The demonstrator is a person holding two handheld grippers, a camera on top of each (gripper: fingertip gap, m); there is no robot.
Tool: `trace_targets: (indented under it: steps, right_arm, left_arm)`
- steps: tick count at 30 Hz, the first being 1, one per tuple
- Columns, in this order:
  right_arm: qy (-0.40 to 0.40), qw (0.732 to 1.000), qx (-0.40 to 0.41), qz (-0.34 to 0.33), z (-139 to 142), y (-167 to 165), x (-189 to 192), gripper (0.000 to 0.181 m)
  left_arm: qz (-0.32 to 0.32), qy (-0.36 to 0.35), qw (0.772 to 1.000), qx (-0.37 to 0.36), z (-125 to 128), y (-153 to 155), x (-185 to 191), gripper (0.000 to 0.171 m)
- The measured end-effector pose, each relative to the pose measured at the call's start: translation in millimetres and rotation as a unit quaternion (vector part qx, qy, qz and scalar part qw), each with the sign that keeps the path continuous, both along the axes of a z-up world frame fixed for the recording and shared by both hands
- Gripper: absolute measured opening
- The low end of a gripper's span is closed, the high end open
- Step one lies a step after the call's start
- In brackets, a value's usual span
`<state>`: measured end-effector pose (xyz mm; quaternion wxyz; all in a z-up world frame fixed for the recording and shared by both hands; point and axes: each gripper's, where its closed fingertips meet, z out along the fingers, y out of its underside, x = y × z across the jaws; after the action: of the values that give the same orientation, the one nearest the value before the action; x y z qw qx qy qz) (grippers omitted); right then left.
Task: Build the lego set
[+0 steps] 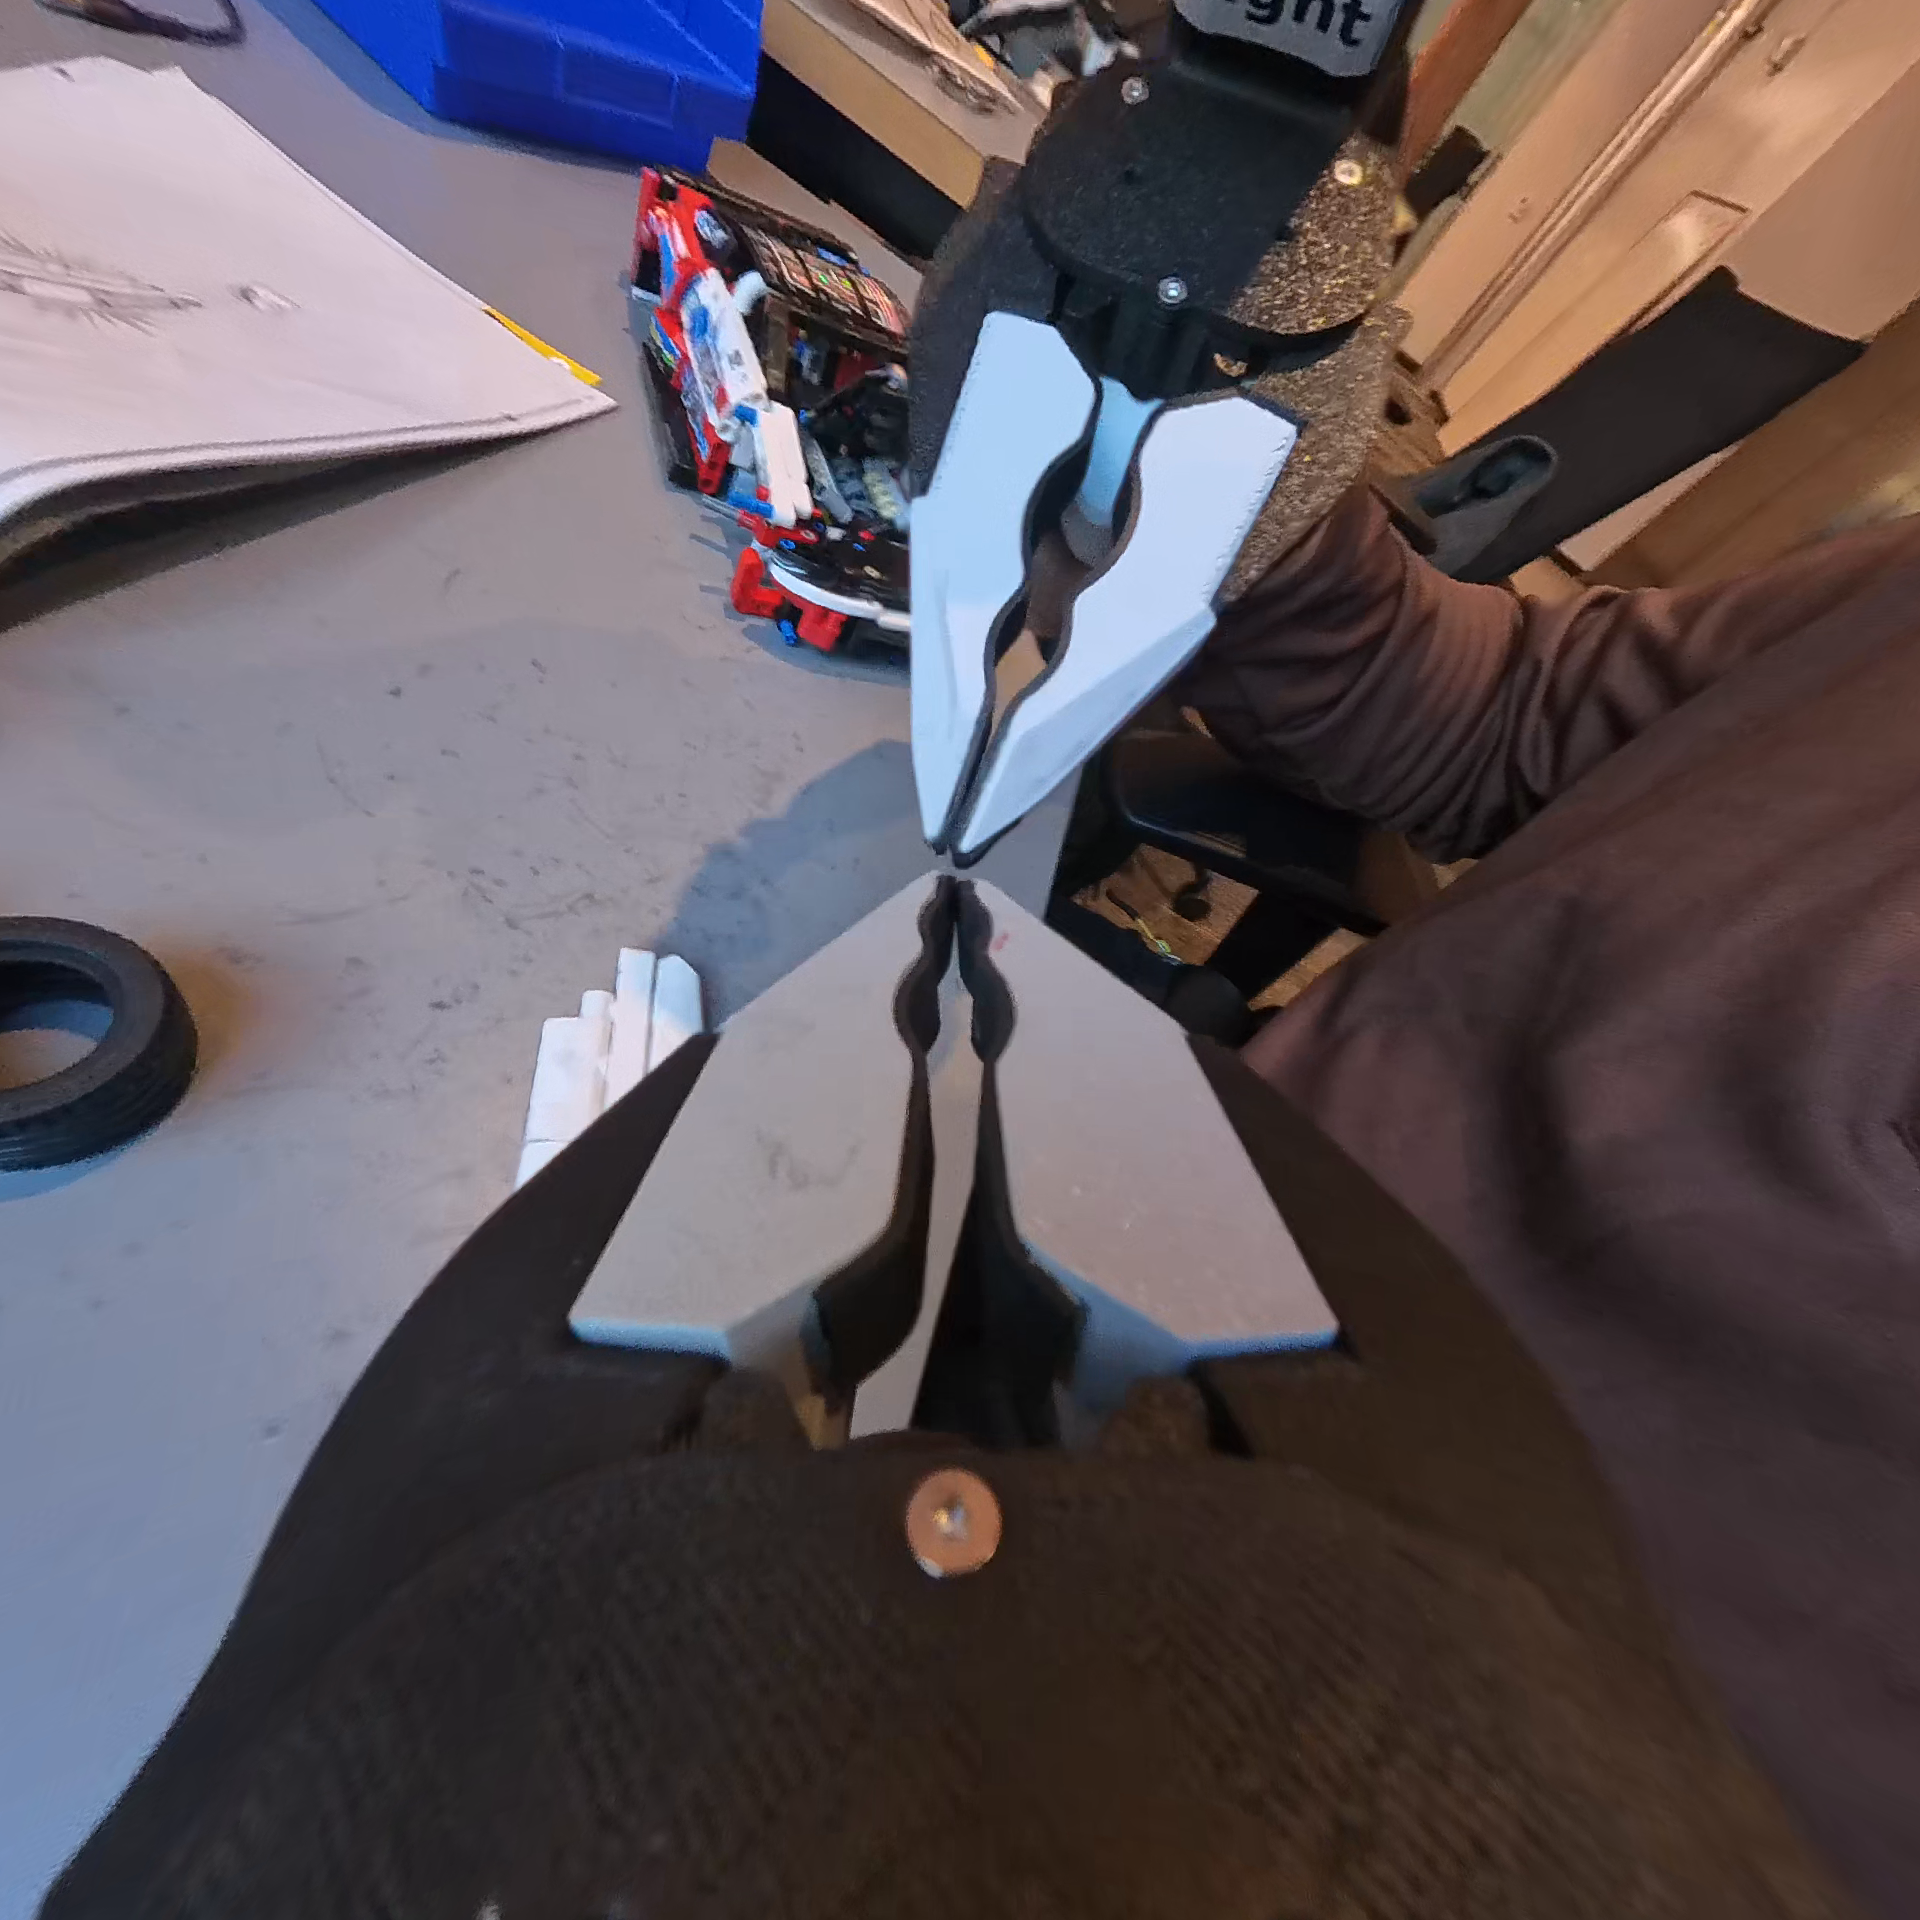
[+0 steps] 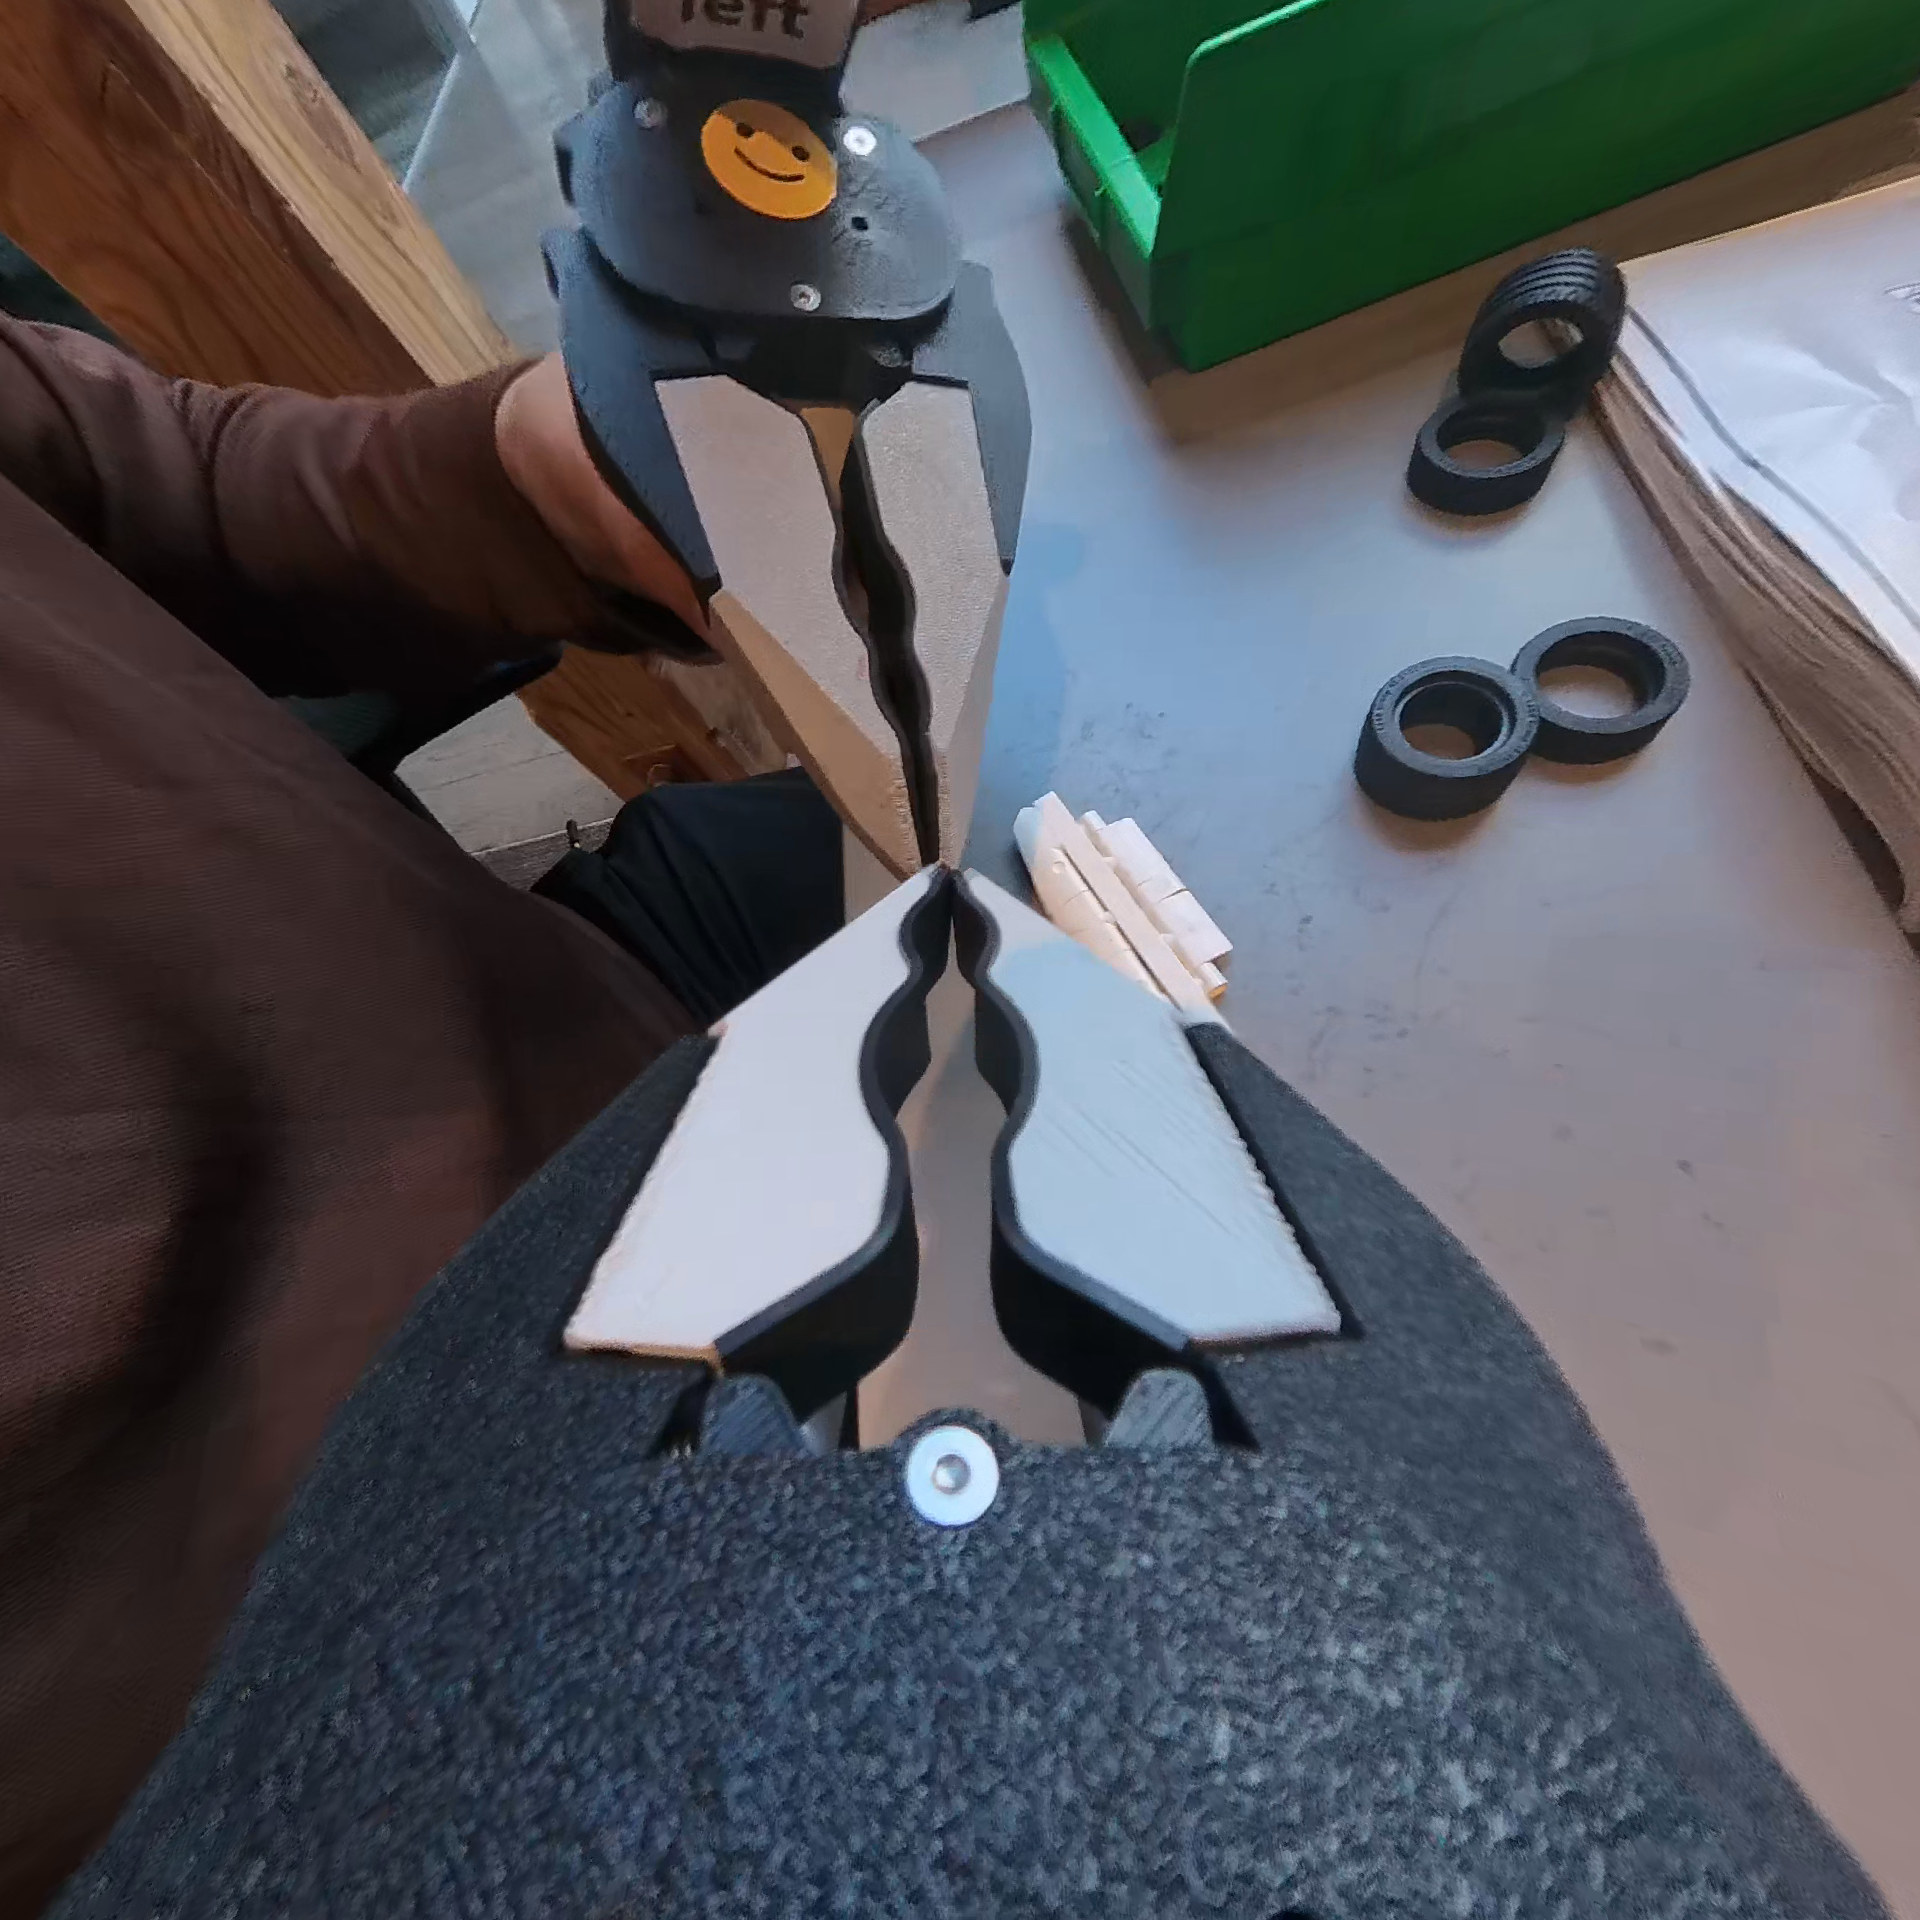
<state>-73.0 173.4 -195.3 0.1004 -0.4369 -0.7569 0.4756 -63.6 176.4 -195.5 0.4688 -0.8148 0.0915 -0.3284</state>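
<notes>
My left gripper (image 1: 948, 883) is shut, its pads together with nothing visible between them. My right gripper (image 2: 948, 878) is shut too, with nothing seen in its grasp. The two grippers point at each other, tip almost touching tip, just above the grey table's near edge (image 1: 416, 779). The right gripper also shows in the left wrist view (image 1: 951, 842), and the left gripper in the right wrist view (image 2: 928, 847). A white lego assembly (image 2: 1122, 904) lies on the table right beside the tips; it also shows in the left wrist view (image 1: 613, 1049). A red, white and black lego car (image 1: 779, 416) stands farther back.
Several black tyres lie on the table (image 2: 1444, 727) (image 2: 1600, 675) (image 2: 1486, 457); one shows in the left wrist view (image 1: 83, 1039). An open instruction booklet (image 1: 208, 312), a blue bin (image 1: 582, 62) and a green bin (image 2: 1351, 156) stand around. A person's brown sleeve (image 1: 1455, 675) is close. Only a small space, under 4 cm, lies between the two pairs of fingers.
</notes>
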Motion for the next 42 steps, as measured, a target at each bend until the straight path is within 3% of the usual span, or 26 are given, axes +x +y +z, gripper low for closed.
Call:
trace_targets:
  steps: [7, 10, 12, 14, 18, 22, 29, 35, 42]
  right_arm:
    - [0.055, 0.994, -0.090, -0.034, 32.5, 8.7, -11.4, 0.001]
    - [0.096, 0.987, -0.101, -0.074, 44.3, 19.3, -19.7, 0.019]
    - [0.138, 0.981, -0.095, -0.095, 58.1, 29.5, -20.6, 0.010]
    - [0.149, 0.979, -0.108, -0.090, 67.9, 31.8, -16.3, 0.014]
    - [0.130, 0.967, -0.168, -0.141, 62.9, 41.4, -19.1, 0.013]
    - [0.105, 0.942, -0.300, -0.105, 61.6, 14.1, -21.4, 0.016]
    - [0.120, 0.907, -0.397, -0.066, 81.6, -15.0, -27.2, 0.015]
    - [0.123, 0.899, -0.412, -0.079, 84.0, -17.3, -32.4, 0.001]
    - [0.122, 0.897, -0.416, -0.080, 82.2, -18.0, -33.0, 0.000]
  left_arm:
    - [0.055, -0.099, 0.990, 0.089, 33.3, 7.5, -12.4, 0.000]
    - [0.044, -0.083, 0.993, 0.072, 25.1, 7.5, -6.2, 0.000]
    - [0.043, -0.073, 0.994, 0.072, 20.0, 6.7, -0.9, 0.000]
    - [0.063, -0.103, 0.987, 0.106, 31.2, 6.2, -7.1, 0.000]
    - [0.152, -0.226, 0.927, 0.258, 83.3, -7.7, -50.9, 0.000]
    - [0.181, -0.254, 0.888, 0.338, 101.9, -19.8, -56.7, 0.000]
    - [0.190, -0.280, 0.873, 0.352, 105.5, -19.9, -49.9, 0.000]
    - [0.198, -0.286, 0.871, 0.347, 102.8, -19.7, -48.6, 0.000]
    - [0.211, -0.283, 0.872, 0.338, 98.7, -18.0, -51.9, 0.000]
